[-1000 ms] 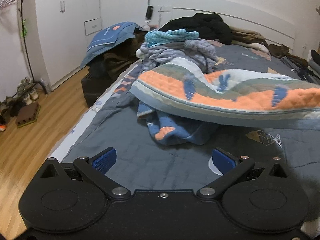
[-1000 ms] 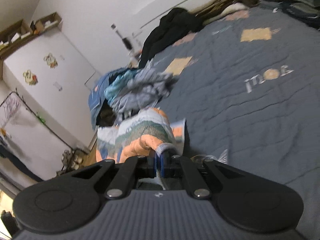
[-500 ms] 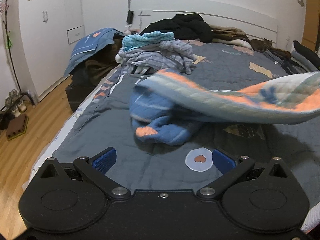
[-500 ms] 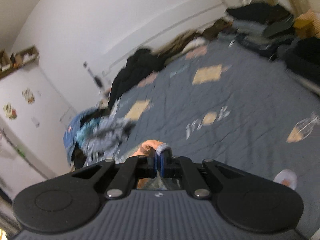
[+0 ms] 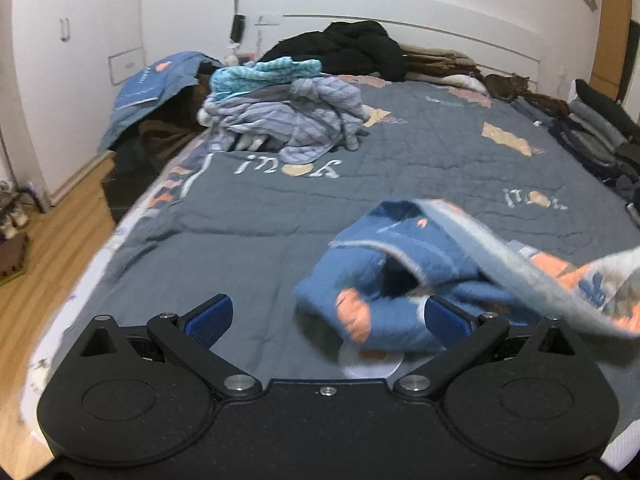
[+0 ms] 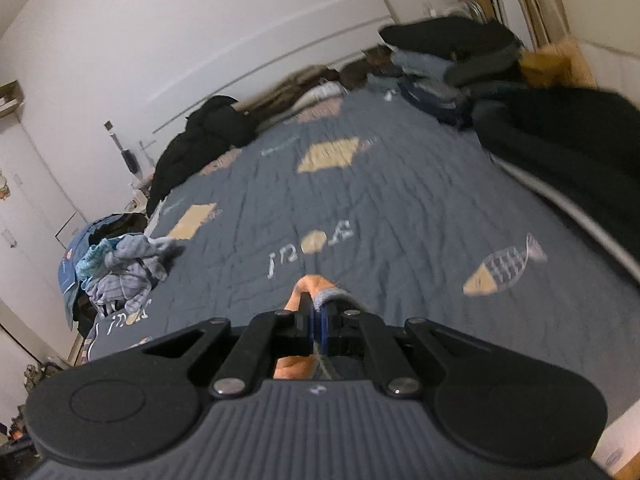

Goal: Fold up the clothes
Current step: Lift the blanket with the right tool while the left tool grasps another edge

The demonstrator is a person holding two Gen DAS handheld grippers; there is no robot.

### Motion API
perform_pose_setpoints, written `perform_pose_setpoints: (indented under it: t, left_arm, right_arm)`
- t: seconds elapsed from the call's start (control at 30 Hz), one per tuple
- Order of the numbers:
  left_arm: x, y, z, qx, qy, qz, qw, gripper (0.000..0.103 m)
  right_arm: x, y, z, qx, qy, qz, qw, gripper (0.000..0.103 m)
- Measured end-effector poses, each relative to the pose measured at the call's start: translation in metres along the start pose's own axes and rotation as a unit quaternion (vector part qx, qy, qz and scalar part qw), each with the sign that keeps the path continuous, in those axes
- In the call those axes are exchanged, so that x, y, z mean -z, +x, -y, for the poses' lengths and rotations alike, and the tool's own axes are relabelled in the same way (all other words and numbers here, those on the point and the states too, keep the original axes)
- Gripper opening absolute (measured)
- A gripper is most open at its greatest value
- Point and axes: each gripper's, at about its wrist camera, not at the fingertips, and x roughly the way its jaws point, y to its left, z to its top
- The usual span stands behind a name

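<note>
A blue, orange and grey quilted garment [image 5: 404, 272] lies partly on the grey bedspread [image 5: 260, 216], with one edge lifted off to the right. My left gripper [image 5: 326, 316] is open and empty, its right finger beside the garment's bunched lower part. My right gripper [image 6: 316, 312] is shut on the garment's orange and grey edge [image 6: 320, 290] and holds it above the bedspread [image 6: 400, 216]. The rest of the garment is hidden under the right gripper's body.
A pile of unfolded clothes [image 5: 280, 112] lies at the bed's far left, also in the right wrist view [image 6: 120, 268]. Dark coats [image 5: 352, 48] lie by the headboard. Folded dark clothes [image 5: 592, 128] stack along the right side. Wooden floor [image 5: 36, 280] is left of the bed.
My right gripper has pulled the garment across the bed to the right, away from the clothes pile. The bunched blue part dragged right and closer to my left gripper.
</note>
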Motion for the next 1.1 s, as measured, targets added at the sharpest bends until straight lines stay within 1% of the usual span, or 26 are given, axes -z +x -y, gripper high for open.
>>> perform_pose_setpoints:
  t: [0.1, 0.2, 0.27, 0.33, 0.37, 0.43, 0.47, 0.5, 0.53, 0.6, 0.67, 0.7, 0.73, 0.77, 0.8, 0.83, 0.93, 1.0, 1.1]
  left_arm:
    - [-0.016, 0.015, -0.002, 0.05, -0.038, -0.003, 0.9981, 0.103]
    - [-0.029, 0.036, 0.002, 0.076, -0.074, -0.009, 0.9943, 0.103]
    - [-0.037, 0.054, 0.007, 0.077, -0.078, -0.02, 0.9938, 0.101]
    - [-0.042, 0.074, 0.01, 0.071, -0.075, -0.039, 0.9939, 0.091]
    - [-0.044, 0.084, 0.012, 0.068, -0.074, -0.048, 0.9938, 0.089]
    - [-0.043, 0.103, 0.012, 0.08, -0.094, -0.08, 0.9891, 0.07]
    - [-0.041, 0.111, 0.011, 0.092, -0.107, -0.093, 0.9857, 0.067]
    - [-0.039, 0.118, 0.012, 0.099, -0.117, -0.104, 0.9826, 0.066]
    - [-0.037, 0.125, 0.013, 0.105, -0.126, -0.116, 0.9797, 0.068]
    - [-0.032, 0.136, 0.017, 0.099, -0.133, -0.132, 0.9772, 0.071]
    - [-0.029, 0.143, 0.02, 0.097, -0.14, -0.125, 0.9775, 0.066]
    - [-0.028, 0.146, 0.02, 0.097, -0.145, -0.124, 0.9769, 0.052]
    - [-0.028, 0.148, 0.02, 0.096, -0.152, -0.125, 0.9758, 0.024]
    - [-0.028, 0.15, 0.019, 0.096, -0.158, -0.126, 0.9746, 0.012]
    - [-0.028, 0.149, 0.017, 0.098, -0.163, -0.125, 0.9736, 0.008]
    - [-0.031, 0.144, 0.015, 0.1, -0.16, -0.117, 0.9751, 0.007]
    - [-0.043, 0.12, 0.006, 0.104, -0.138, -0.085, 0.9812, 0.006]
    - [-0.054, 0.096, -0.007, 0.109, -0.128, -0.063, 0.9838, 0.006]
    - [-0.065, 0.051, -0.028, 0.109, -0.093, -0.034, 0.9891, 0.006]
  right_arm:
    - [0.014, 0.005, 0.007, -0.002, 0.012, -0.009, 1.0, 0.003]
    - [0.018, 0.002, 0.011, 0.003, 0.018, -0.016, 1.0, 0.003]
    - [0.02, -0.001, 0.014, 0.001, 0.019, -0.018, 1.0, 0.003]
    - [0.02, -0.005, 0.015, 0.002, 0.021, -0.018, 1.0, 0.003]
    - [0.02, -0.005, 0.015, 0.001, 0.021, -0.019, 1.0, 0.003]
    - [0.019, -0.005, 0.016, 0.001, 0.019, -0.022, 1.0, 0.003]
    - [0.019, -0.005, 0.017, 0.0, 0.019, -0.023, 1.0, 0.003]
    - [0.019, -0.006, 0.018, 0.0, 0.019, -0.023, 1.0, 0.003]
    - [0.019, -0.006, 0.019, 0.0, 0.019, -0.023, 1.0, 0.003]
    - [0.018, -0.007, 0.02, 0.0, 0.019, -0.024, 1.0, 0.003]
    - [0.018, -0.007, 0.024, -0.001, 0.022, -0.025, 0.999, 0.003]
    - [0.018, -0.008, 0.025, 0.0, 0.022, -0.025, 0.999, 0.003]
    - [0.018, -0.008, 0.026, 0.001, 0.023, -0.025, 0.999, 0.003]
    - [0.018, -0.008, 0.028, 0.001, 0.026, -0.024, 0.999, 0.003]
    - [0.018, -0.009, 0.031, 0.001, 0.03, -0.022, 0.999, 0.003]
    - [0.019, -0.009, 0.033, 0.002, 0.035, -0.02, 0.999, 0.003]
    - [0.018, -0.011, 0.039, 0.002, 0.049, -0.01, 0.999, 0.003]
    - [0.016, -0.012, 0.043, 0.002, 0.06, -0.003, 0.998, 0.003]
    - [0.015, -0.012, 0.047, 0.003, 0.068, 0.004, 0.998, 0.003]
